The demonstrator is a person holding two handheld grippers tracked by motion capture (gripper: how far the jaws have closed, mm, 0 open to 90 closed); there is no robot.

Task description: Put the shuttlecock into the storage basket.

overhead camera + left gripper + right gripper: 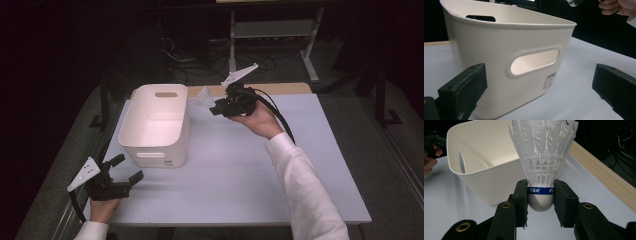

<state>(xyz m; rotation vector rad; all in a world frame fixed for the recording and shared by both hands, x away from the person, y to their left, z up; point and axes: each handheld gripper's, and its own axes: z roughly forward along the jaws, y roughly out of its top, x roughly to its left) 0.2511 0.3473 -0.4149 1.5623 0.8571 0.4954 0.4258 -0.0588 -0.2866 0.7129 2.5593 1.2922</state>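
Shuttlecock sits in my right gripper, held up off the counter near its far edge, just right of the white bin. From the high view the feathers point toward the bin's far right corner, but they hang outside the rim, not over the opening. My left gripper waits near the counter's near left corner, in front of the bin and apart from it, jaws spread and holding nothing.

Looking along my left gripper's jaws, they stand wide apart with the bin's handle slot and its label between them, farther off. Nothing steadies the bin, so I judge a knock from the right would slide it across the smooth counter.

Along my right gripper's jaws, the pads clamp the shuttlecock's rounded cork base at the blue band, with the skirt standing up free. My worry is the grip: a round base between two flat pads could squirt out or twist. Letting go from here, I judge it would fall on the counter beside the bin, or the light skirt could catch the rim and tip it outward.
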